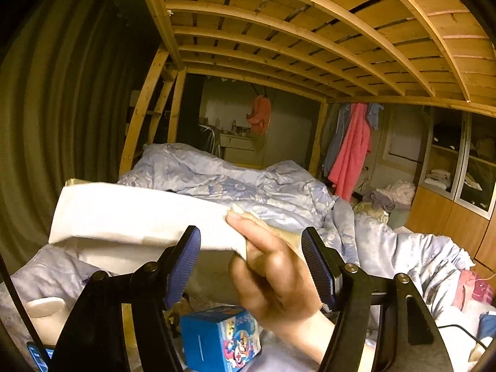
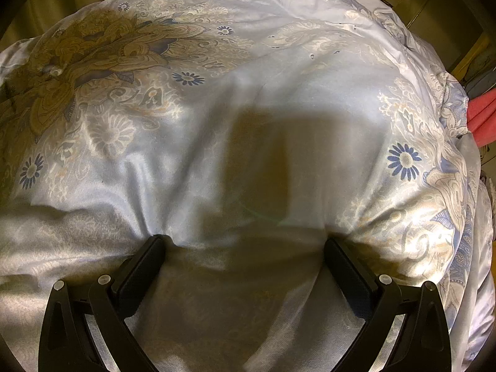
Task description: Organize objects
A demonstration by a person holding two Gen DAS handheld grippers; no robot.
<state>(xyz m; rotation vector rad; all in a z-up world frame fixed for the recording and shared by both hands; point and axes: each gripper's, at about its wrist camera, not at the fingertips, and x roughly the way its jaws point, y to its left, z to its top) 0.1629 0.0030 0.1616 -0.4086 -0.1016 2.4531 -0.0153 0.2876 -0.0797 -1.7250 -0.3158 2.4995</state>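
Observation:
In the left wrist view my left gripper [image 1: 251, 241] is open and holds nothing. A bare hand [image 1: 272, 272] reaches between its fingers and pinches the edge of a white paper bag [image 1: 139, 217] held up in front of it. A blue cartoon-printed box [image 1: 220, 338] lies below on the bed. In the right wrist view my right gripper [image 2: 245, 248] is open and pressed down into the pale blue floral quilt [image 2: 248, 108], which fills the view. Nothing is between its fingers but quilt fabric.
The rumpled quilt [image 1: 248, 186] covers a lower bunk under wooden slats [image 1: 310, 31]. A wooden ladder [image 1: 145, 108] stands at the left. Pink and blue clothes [image 1: 353, 148] hang at the bed's far end. A cabinet [image 1: 449, 170] stands right. A cable [image 1: 458, 331] lies at the lower right.

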